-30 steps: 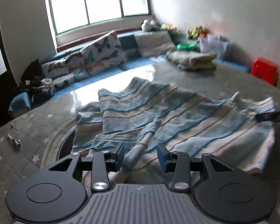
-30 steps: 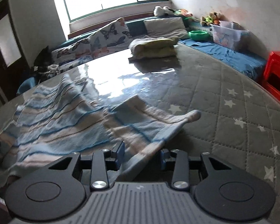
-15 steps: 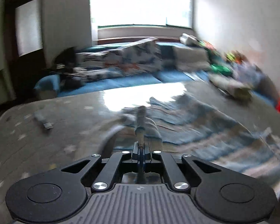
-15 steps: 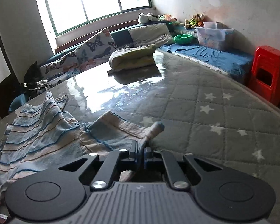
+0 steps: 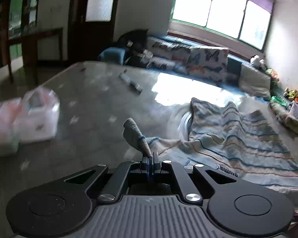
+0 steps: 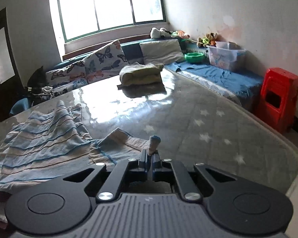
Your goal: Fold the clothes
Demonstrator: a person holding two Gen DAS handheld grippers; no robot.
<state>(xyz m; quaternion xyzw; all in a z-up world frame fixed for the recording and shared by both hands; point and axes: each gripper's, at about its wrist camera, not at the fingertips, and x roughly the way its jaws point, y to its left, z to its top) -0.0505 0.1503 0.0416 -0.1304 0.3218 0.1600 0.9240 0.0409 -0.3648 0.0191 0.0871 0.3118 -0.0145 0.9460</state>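
A blue, white and beige striped knit garment (image 5: 234,136) (image 6: 43,136) lies spread on the grey star-quilted table (image 5: 85,138) (image 6: 204,119). My left gripper (image 5: 150,155) is shut on one corner of it, and a twisted end of cloth (image 5: 134,133) sticks up past the pads. The fabric stretches away to the right from that grip. My right gripper (image 6: 149,154) is shut on the opposite corner, with a small rolled tip (image 6: 154,142) poking out above the jaws. From there the cloth runs off to the left.
A white plastic bag (image 5: 27,119) sits on the table at the left. Small dark objects (image 5: 132,82) lie farther back. A folded yellowish bundle (image 6: 141,74) rests at the far end. Cushioned benches (image 6: 101,63), a clear bin (image 6: 226,57) and a red stool (image 6: 280,97) ring the table.
Both grippers closed on corners of the garment. The left one then swung left and rolled, pulling its corner outward; the right one lifted its corner and drew it slightly away.
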